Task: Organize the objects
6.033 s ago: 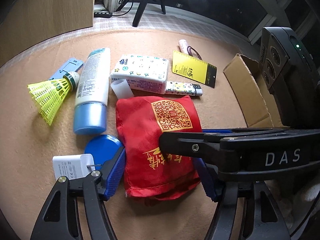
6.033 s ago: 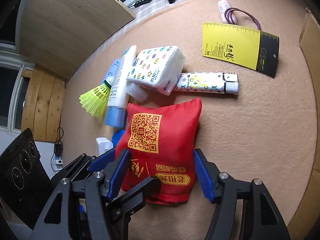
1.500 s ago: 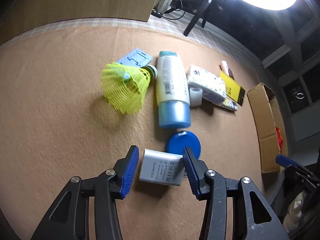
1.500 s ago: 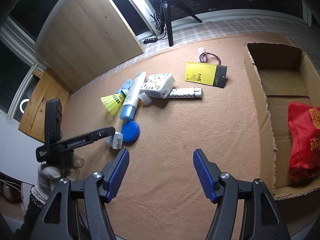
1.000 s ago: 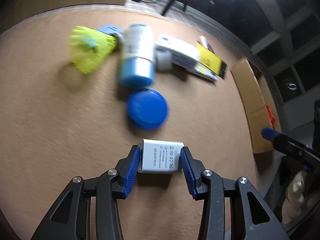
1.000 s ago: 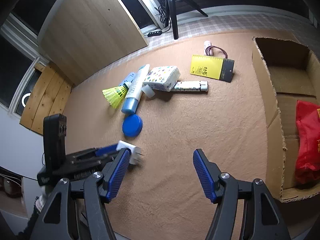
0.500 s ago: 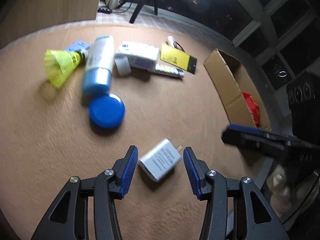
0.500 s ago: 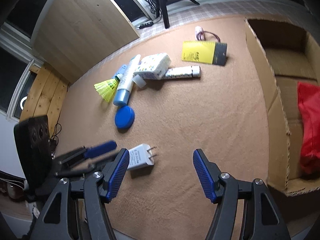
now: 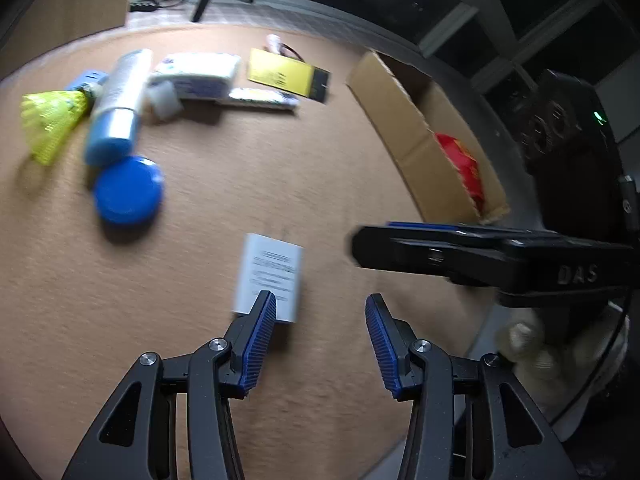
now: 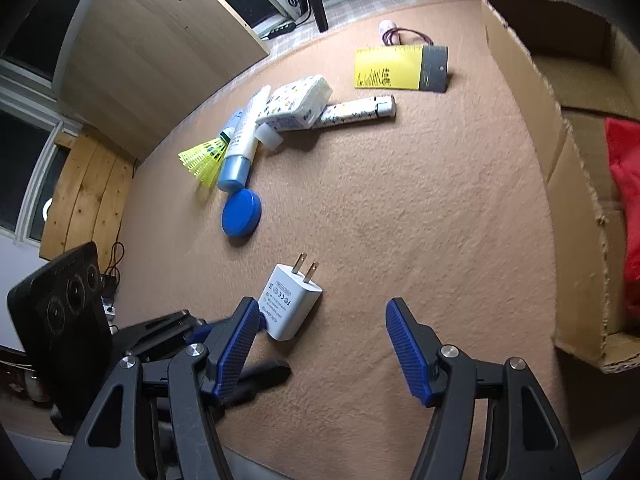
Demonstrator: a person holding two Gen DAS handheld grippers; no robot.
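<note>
We are reading only "DAS", in pale letters on the black arm of the right hand-held gripper (image 9: pixel 370 250). Print on the white charger (image 10: pixel 289 303) and the yellow card (image 10: pixel 386 68) is showing too small to read.

Tan felt-covered tabletop (image 10: pixel 420 208). At centre, white charger (image 10: pixel 289 303) lying flat, prongs toward 12 o'clock. Toward 11 o'clock, blue round lid (image 10: pixel 241 209), blue-capped tube (image 10: pixel 243 143), yellow shuttlecock (image 10: pixel 201 157), patterned tissue pack (image 10: pixel 297 102), patterned stick (image 10: pixel 357 111). Toward 1 o'clock, yellow card (image 10: pixel 400 68). At 3 o'clock, cardboard box (image 10: pixel 560 152).
</note>
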